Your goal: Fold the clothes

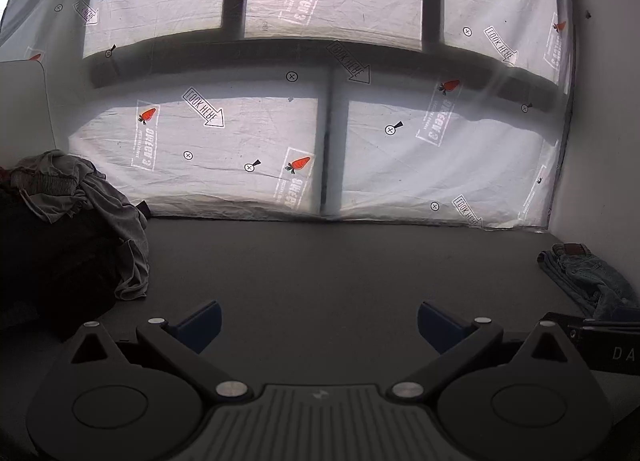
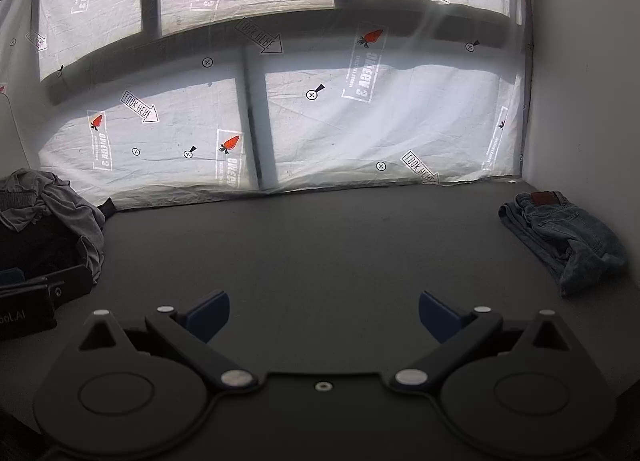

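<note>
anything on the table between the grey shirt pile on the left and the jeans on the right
Nothing: in the right wrist view the dark grey tabletop runs bare from the crumpled grey shirt pile to the folded blue denim jeans. The left wrist view shows the same.

**A staged recording booth, not a lived-in room**

A plain dark grey tabletop (image 2: 320, 245) is enclosed by bare white side walls (image 2: 580, 61). Behind it, a window is covered by a translucent printed sheet (image 1: 248, 149) marked with carrots, arrows and cross symbols. Loose clothes (image 1: 80, 197) are heaped at one edge, and folded jeans (image 2: 560, 233) are laid at the other.
</note>
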